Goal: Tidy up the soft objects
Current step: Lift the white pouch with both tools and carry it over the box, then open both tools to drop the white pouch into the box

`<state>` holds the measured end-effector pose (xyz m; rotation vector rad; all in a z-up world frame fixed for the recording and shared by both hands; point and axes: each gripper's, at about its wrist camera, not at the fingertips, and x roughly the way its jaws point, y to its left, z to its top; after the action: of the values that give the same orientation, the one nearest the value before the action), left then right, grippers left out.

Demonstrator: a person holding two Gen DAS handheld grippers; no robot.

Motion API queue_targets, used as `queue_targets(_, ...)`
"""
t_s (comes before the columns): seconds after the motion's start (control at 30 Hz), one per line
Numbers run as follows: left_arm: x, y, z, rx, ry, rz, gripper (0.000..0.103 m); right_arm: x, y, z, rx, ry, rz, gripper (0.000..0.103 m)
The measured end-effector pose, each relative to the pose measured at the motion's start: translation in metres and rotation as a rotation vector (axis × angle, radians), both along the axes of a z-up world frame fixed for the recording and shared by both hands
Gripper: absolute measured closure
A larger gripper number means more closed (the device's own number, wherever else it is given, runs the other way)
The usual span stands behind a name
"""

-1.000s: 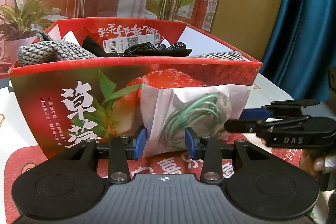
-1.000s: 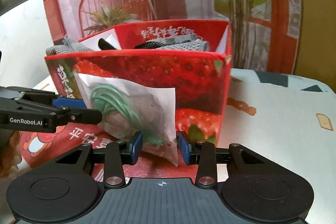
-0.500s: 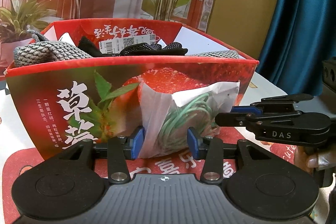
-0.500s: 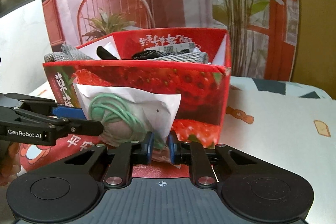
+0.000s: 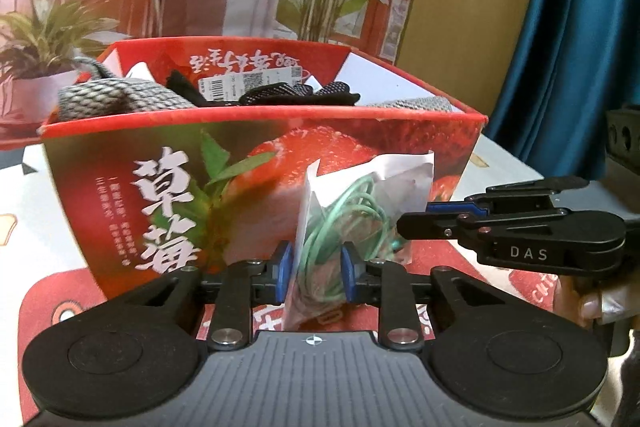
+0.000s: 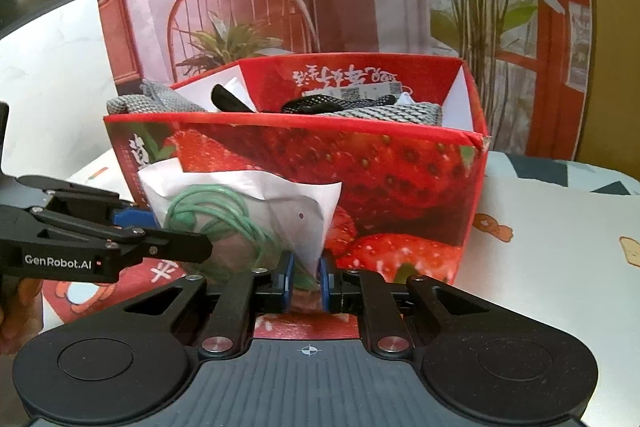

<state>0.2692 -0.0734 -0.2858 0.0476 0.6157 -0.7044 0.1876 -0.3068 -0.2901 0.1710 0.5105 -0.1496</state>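
Here the clear bag of green cord stands upright against the near wall of the red strawberry box, held from both sides. The left gripper is closing on its left part, blue pads against the plastic. The right gripper is pinched nearly closed on its right lower corner. Grey and black cloths lie inside the box.

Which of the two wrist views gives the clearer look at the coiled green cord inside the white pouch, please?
The right wrist view: the green cord lies broadside through the white pouch, most of its loops showing. The left wrist view sees the pouch bunched and nearly edge-on, so the cord looks squeezed, partly behind blue pads.
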Motion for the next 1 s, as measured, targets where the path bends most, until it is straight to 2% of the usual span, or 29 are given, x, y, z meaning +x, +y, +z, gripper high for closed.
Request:
queue_targets(0.2,-0.013,0.017,0.028,-0.062,-0.034,0.031,0.076,-0.007,0.007,0.021,0.006,-0.062,0.022,0.094)
queue_targets(0.47,-0.024,0.026,0.08,-0.1,-0.167,0.075,0.076,-0.01,0.015,0.072,-0.035,-0.193,0.046,0.095)
queue_targets(0.73,0.007,0.013,0.116,-0.101,-0.252,0.11,0.076,0.015,0.007,0.111,-0.063,-0.253,0.032,0.096)
queue_targets(0.87,0.044,0.001,0.123,-0.094,-0.214,0.109,0.074,0.04,-0.007,0.121,-0.074,-0.252,0.001,0.096)
queue_targets(1.0,0.079,-0.008,0.113,-0.073,-0.09,0.105,0.072,0.063,-0.02,0.118,-0.091,-0.2,-0.033,0.096)
